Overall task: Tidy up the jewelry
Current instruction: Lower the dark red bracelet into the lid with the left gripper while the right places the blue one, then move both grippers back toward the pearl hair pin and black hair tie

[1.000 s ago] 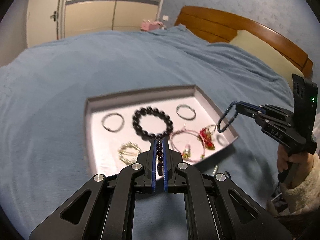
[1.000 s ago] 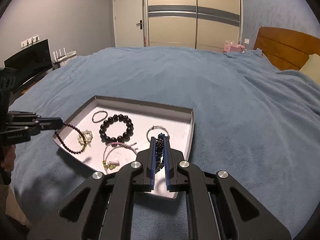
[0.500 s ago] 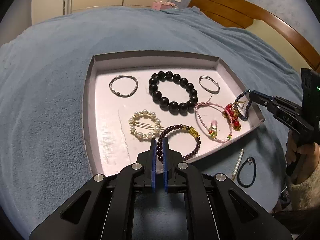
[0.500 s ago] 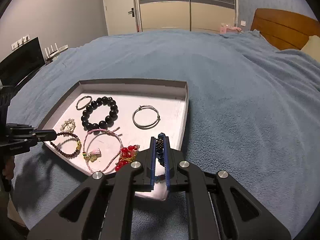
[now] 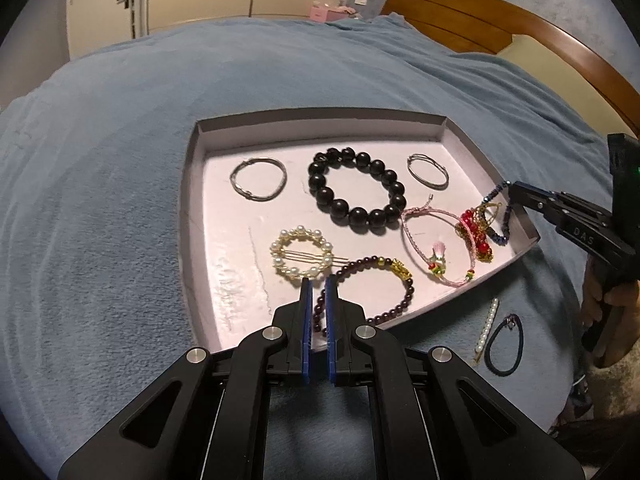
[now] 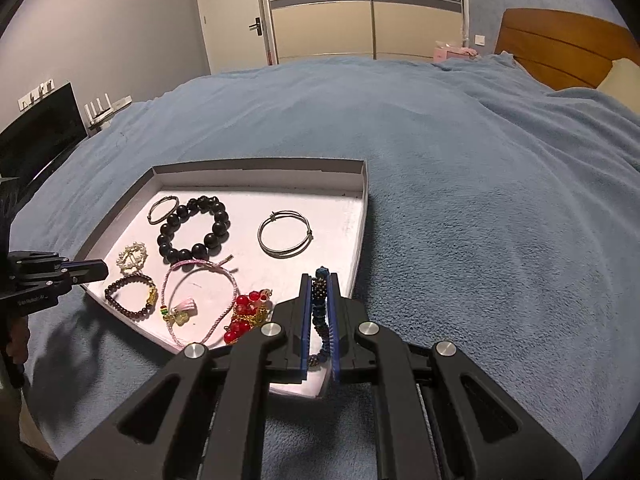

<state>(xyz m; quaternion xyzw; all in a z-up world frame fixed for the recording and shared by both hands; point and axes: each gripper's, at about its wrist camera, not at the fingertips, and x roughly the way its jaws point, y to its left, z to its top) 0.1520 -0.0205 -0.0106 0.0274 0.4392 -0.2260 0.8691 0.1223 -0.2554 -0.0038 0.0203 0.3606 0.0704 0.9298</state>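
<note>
On a blue fleece bedspread (image 5: 120, 160), before a wooden headboard (image 5: 500, 24) and cream sliding wardrobe doors (image 6: 368, 8), lies a shallow grey cardboard tray (image 5: 192, 200) with a pale floor. Left gripper (image 5: 316, 292): its blue pads have just parted slightly, and the dark garnet bead bracelet with a gold charm (image 5: 384, 264) lies on the tray floor with its near arc between them. Right gripper (image 6: 320, 280): jaws clamped on a dark blue beaded bracelet (image 6: 320, 300) at the tray's near right corner, beside a red bead cluster (image 6: 244, 312). Compared with a second ago, both bracelets, then dangling above the tray, are lowered into it.
</note>
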